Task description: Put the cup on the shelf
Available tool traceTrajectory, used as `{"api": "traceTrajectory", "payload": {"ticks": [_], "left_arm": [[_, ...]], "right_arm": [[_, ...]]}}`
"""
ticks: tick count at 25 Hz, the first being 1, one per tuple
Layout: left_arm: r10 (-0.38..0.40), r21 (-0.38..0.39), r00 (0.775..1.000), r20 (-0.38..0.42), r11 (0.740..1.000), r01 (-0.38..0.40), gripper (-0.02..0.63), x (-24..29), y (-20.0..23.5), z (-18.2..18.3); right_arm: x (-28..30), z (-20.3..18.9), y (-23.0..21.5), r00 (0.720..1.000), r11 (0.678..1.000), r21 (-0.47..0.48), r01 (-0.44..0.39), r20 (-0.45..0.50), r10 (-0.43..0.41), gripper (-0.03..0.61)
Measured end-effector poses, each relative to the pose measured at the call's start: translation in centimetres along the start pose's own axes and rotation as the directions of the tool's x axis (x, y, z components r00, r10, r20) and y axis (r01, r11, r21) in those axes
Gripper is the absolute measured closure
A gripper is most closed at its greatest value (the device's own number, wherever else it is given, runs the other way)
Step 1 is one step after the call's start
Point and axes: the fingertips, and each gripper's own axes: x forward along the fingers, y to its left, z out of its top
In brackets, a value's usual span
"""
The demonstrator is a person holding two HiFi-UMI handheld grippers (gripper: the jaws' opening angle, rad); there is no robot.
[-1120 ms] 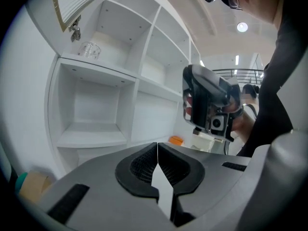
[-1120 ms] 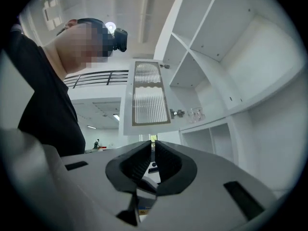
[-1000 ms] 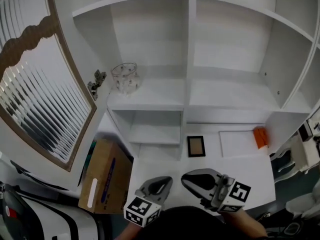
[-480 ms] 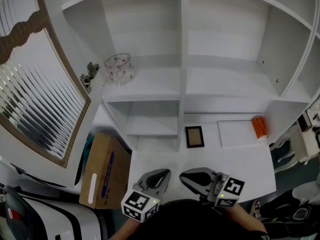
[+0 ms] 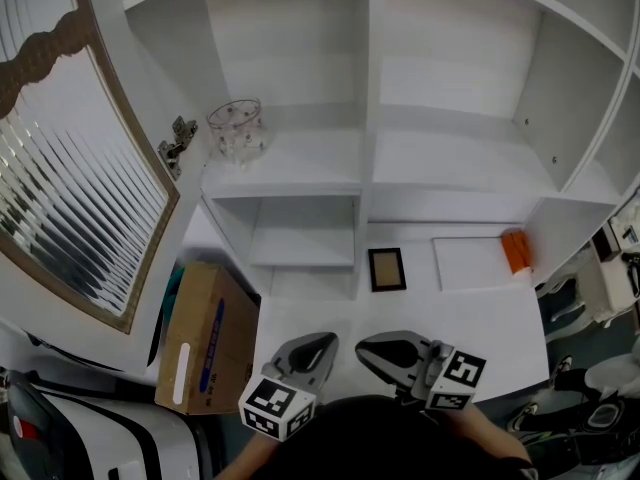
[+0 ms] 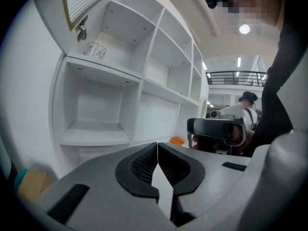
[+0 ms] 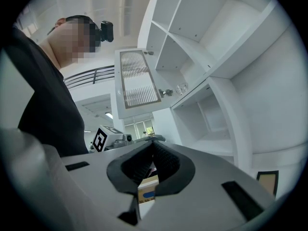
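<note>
My left claw (image 5: 318,342) and right claw (image 5: 366,348) are both clenched, empty, above the near white table (image 5: 490,318). The clear glass cup (image 5: 237,128) (upright) stands on the far-left white shelf (image 5: 300,173).

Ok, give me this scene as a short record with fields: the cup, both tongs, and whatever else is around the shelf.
Cup: clear glass cup, upright on a board in the left column of the white shelf unit, near its left wall
Left tongs: shut, empty, low over the white table
Right tongs: shut, empty, beside the left pair
On table: small dark-framed picture, flat; orange object at the right
Left of table: brown cardboard box; open door with ribbed glass
Task state: cup on shelf, apart from both tongs
</note>
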Motion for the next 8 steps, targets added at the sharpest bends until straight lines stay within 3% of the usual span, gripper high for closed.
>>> {"api": "traceTrajectory", "payload": {"ticks": [8], "left_arm": [[-0.003,-0.003,1.0,0.004,1.0,0.003,0.598,0.06,0.13,0.31]], "right_arm": [[0.24,0.04,-0.11,1.0,1.0,-0.003,-0.002,-0.003,0.002,0.561]]}}
